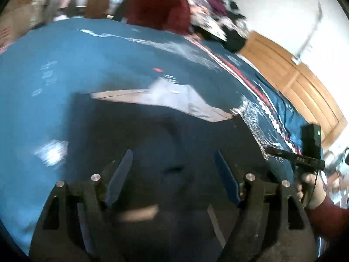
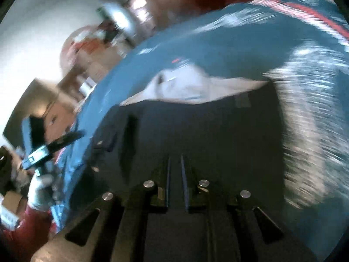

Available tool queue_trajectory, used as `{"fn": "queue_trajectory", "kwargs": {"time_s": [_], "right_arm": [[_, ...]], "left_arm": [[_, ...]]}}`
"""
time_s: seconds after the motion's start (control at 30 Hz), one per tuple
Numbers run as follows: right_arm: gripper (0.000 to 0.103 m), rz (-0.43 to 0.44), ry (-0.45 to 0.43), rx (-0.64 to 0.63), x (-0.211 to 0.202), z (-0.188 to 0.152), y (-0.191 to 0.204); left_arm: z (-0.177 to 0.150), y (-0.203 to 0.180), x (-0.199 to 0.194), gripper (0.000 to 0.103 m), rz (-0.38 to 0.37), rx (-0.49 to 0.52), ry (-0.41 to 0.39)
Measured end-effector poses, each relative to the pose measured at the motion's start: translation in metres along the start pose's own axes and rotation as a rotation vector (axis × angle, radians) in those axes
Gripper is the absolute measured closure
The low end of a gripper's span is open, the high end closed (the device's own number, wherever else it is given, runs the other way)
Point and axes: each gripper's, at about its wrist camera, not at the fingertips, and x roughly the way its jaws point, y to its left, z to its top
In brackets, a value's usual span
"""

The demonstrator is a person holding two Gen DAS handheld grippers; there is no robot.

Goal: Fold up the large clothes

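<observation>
Two tools worked our dark garment (image 1: 152, 135) on the bed (image 1: 54, 65): left tool (image 1: 173, 174) spread wide and empty, right tool (image 2: 175, 181) nearly closed, though whether it pinched cloth we could not tell.

A garment (image 1: 152, 131) lies spread on the bed cover (image 1: 65, 65). A clothes pile (image 1: 196, 15) sits behind it, at the cover's far edge beside the wall (image 1: 283, 11).
</observation>
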Motion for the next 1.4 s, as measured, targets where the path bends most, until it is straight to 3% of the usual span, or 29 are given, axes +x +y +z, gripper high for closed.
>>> {"fn": "queue_trajectory", "kwargs": {"time_s": [0.03, 0.07, 0.1, 0.13, 0.2, 0.23, 0.27, 0.3, 0.4, 0.47, 0.5, 0.6, 0.63, 0.7, 0.8, 0.97, 1.07, 1.13, 1.27, 1.33, 1.4], "right_arm": [[0.088, 0.018, 0.028, -0.011, 0.018, 0.006, 0.008], [0.088, 0.023, 0.050, -0.017, 0.032, 0.010, 0.013], [0.088, 0.016, 0.076, -0.031, 0.048, 0.013, 0.018], [0.088, 0.005, 0.098, -0.045, 0.061, 0.014, 0.023], [0.088, -0.004, 0.132, -0.066, 0.077, 0.012, 0.027], [0.086, -0.014, 0.141, -0.075, 0.082, 0.009, 0.026], [0.084, -0.027, 0.150, -0.081, 0.086, 0.008, 0.026], [0.081, -0.048, 0.158, -0.079, 0.091, 0.006, 0.026], [0.081, -0.012, 0.130, -0.084, 0.099, 0.010, 0.040], [0.081, 0.011, 0.109, -0.129, 0.103, 0.016, 0.059], [0.081, 0.022, 0.097, -0.158, 0.106, 0.019, 0.072], [0.080, 0.085, 0.101, -0.227, 0.112, 0.026, 0.106], [0.073, 0.089, 0.103, -0.250, 0.115, 0.028, 0.118], [0.068, 0.071, 0.088, -0.286, 0.113, 0.029, 0.131], [0.068, 0.072, 0.069, -0.266, 0.106, 0.027, 0.129], [0.068, 0.059, 0.051, -0.211, 0.096, 0.024, 0.113], [0.068, 0.052, 0.044, -0.177, 0.090, 0.023, 0.100], [0.068, 0.048, 0.018, -0.147, 0.082, 0.023, 0.090], [0.073, 0.019, 0.009, -0.115, 0.074, 0.022, 0.068], [0.081, 0.001, 0.050, -0.123, 0.085, 0.020, 0.063], [0.081, 0.005, 0.084, -0.139, 0.098, 0.018, 0.067]], "left_arm": [[0.000, 0.000, 0.000, 0.031, 0.000, 0.000, 0.000], [0.001, 0.006, 0.025, 0.035, 0.073, 0.010, 0.062], [-0.007, 0.034, 0.051, 0.047, 0.225, -0.016, 0.157], [-0.015, 0.053, 0.049, 0.070, 0.236, -0.041, 0.159], [-0.020, 0.079, 0.026, 0.100, 0.295, -0.078, 0.128], [-0.023, 0.090, 0.015, 0.101, 0.304, -0.103, 0.113], [-0.028, 0.102, 0.004, 0.096, 0.329, -0.138, 0.099], [-0.035, 0.115, -0.004, 0.086, 0.324, -0.169, 0.093], [-0.045, 0.132, -0.020, 0.083, 0.272, -0.247, 0.062], [-0.052, 0.119, -0.044, 0.060, 0.264, -0.261, -0.018], [-0.051, 0.116, -0.050, 0.045, 0.218, -0.277, -0.049], [-0.053, 0.119, -0.053, 0.039, -0.006, -0.374, -0.068], [-0.054, 0.121, -0.054, 0.039, -0.028, -0.380, -0.051], [-0.052, 0.114, -0.037, 0.039, -0.016, -0.349, 0.004], [-0.058, 0.110, -0.022, 0.039, 0.007, -0.344, 0.051], [-0.057, 0.106, -0.010, 0.039, 0.023, -0.345, 0.050], [-0.058, 0.103, -0.012, 0.049, 0.023, -0.351, 0.027], [-0.058, 0.101, -0.018, 0.093, 0.032, -0.338, 0.019], [-0.055, 0.083, -0.049, 0.092, 0.068, -0.251, -0.075], [-0.063, 0.102, -0.041, 0.090, 0.123, -0.300, -0.046], [-0.069, 0.114, -0.023, 0.090, 0.095, -0.352, -0.002]]}}
